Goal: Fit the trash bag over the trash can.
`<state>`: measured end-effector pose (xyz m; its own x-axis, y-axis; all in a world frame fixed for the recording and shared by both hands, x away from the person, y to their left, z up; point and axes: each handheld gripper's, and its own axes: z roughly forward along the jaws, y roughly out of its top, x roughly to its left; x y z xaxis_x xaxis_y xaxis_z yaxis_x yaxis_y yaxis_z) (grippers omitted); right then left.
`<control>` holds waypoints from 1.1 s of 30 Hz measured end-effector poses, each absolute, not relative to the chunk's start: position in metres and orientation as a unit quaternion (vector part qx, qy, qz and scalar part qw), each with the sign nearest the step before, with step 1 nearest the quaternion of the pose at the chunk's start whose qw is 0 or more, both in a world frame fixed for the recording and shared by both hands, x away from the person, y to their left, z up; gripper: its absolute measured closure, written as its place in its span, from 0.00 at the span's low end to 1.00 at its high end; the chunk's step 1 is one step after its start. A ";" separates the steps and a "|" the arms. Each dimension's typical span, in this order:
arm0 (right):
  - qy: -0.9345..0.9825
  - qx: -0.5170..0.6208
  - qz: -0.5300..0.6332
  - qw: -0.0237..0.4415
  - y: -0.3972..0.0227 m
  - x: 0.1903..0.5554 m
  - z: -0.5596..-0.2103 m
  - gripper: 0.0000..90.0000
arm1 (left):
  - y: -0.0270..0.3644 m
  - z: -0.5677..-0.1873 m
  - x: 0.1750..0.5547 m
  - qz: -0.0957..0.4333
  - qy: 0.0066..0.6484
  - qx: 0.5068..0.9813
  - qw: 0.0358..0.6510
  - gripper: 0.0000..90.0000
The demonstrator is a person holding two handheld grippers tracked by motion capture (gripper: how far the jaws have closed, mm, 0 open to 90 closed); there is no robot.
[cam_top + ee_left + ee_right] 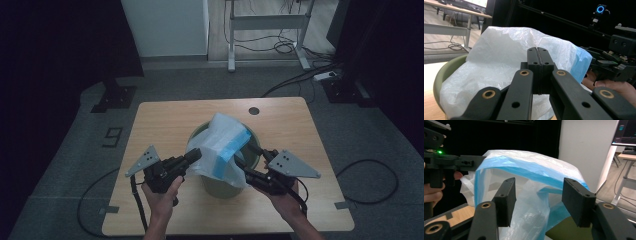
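A pale green bin (220,189) stands mid-table with a white and blue plastic bag (220,145) billowing out of its top. My left gripper (197,154) is at the bag's left edge, its jaws shut together (537,51) on the thin plastic (499,50). In the right gripper view the left gripper (471,162) reaches the bag's upper rim (529,162). My right gripper (239,163) is at the bag's right side, low by the bin's rim. Its jaws stand open (537,191), with loose plastic hanging in the gap and neither pad pressing it.
The wooden table (160,125) has a round cable hole (254,110) at its back. Behind it stand a white cabinet (165,25) and a desk frame (267,22), with cables on the floor. The bin's green rim (444,75) shows under the bag.
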<state>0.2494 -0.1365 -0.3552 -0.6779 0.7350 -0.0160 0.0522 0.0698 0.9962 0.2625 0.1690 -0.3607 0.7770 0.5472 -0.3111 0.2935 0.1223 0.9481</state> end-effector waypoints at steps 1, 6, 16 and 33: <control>0.678 0.289 0.618 0.275 -0.136 0.250 -0.355 0.50 | 0.168 -0.360 0.263 0.093 0.320 0.656 0.678 1.00; 0.682 0.282 0.615 0.278 -0.130 0.250 -0.357 0.51 | 0.166 -0.356 0.262 0.093 0.316 0.657 0.678 1.00; 0.685 0.274 0.603 0.301 -0.119 0.252 -0.352 0.53 | 0.168 -0.358 0.261 0.088 0.316 0.656 0.680 0.99; 0.681 0.292 0.600 0.302 -0.123 0.263 -0.357 0.99 | 0.173 -0.357 0.262 0.090 0.320 0.645 0.688 0.99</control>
